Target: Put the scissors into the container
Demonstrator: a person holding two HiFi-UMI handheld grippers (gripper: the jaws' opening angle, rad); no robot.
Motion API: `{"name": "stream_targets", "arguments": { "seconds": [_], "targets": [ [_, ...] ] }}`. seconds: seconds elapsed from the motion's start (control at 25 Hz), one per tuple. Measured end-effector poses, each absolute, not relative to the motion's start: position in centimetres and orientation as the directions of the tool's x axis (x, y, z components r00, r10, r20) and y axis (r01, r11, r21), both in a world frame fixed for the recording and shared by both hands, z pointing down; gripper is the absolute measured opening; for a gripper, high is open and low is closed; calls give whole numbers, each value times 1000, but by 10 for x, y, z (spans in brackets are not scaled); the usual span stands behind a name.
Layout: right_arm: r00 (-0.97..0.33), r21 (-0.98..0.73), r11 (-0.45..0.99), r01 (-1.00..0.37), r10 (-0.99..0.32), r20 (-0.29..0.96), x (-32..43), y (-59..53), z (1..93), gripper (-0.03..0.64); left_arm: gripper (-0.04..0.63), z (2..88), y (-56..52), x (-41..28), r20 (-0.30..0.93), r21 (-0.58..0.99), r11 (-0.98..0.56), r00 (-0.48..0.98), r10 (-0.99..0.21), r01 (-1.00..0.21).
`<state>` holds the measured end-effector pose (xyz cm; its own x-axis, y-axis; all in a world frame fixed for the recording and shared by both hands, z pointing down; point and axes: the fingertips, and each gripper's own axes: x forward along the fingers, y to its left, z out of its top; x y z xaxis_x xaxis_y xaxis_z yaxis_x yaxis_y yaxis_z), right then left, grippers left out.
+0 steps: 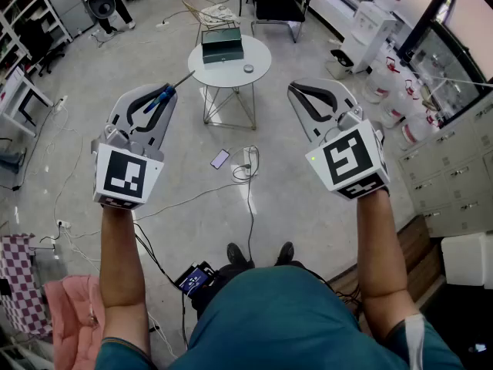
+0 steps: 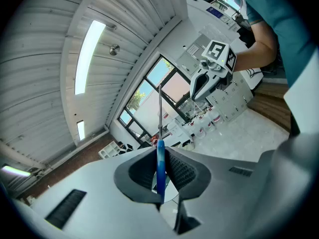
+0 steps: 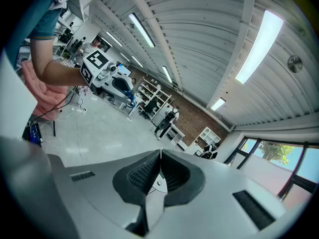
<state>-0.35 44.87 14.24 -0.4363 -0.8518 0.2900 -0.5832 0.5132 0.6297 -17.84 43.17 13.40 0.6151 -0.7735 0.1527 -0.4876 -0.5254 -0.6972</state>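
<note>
Closest to me, both of my forearms reach out over the grey concrete floor (image 1: 308, 206). A dark device with a lit blue screen (image 1: 193, 278) lies by my shoes, and a pink cloth (image 1: 71, 314) is heaped at the lower left.

My left gripper (image 1: 158, 92) is clamped on the blue-handled scissors with thin metal blades (image 1: 159, 98). Its own view shows the handle edge-on, pinched between the ribbed black pads, with the metal end standing out past the jaw tips. The scissors are up in the air in this grip, well short of the table and slanting toward it.

My right gripper (image 1: 302, 91) is level with the left and well apart from it. Its jaws are pressed together with nothing between them.

Below and between the two grippers, a dark phone (image 1: 220, 159) lies on the floor just beside a white power strip (image 1: 248, 157) with trailing cables.

Further out stands the small round white table on thin metal legs (image 1: 231, 74). The dark green rectangular container (image 1: 223, 45) sits on its far half, and a small round grey object (image 1: 248, 68) lies near its right edge.

Beyond the table is a black chair (image 1: 279, 2).
</note>
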Motion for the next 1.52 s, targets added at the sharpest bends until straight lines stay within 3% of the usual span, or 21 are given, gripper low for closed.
{"name": "stream_targets", "arguments": {
  "seconds": [1.04,1.52],
  "targets": [
    [-416,618,484,-619,-870,265,-50,419,144,43,55,142,395,-218,141,-683,-551,654,-743,-479],
    [-525,567,567,-597,-811,258,-13,330,156,43,55,147,331,-186,199,-695,-516,556,-807,-500]
  ]
}}
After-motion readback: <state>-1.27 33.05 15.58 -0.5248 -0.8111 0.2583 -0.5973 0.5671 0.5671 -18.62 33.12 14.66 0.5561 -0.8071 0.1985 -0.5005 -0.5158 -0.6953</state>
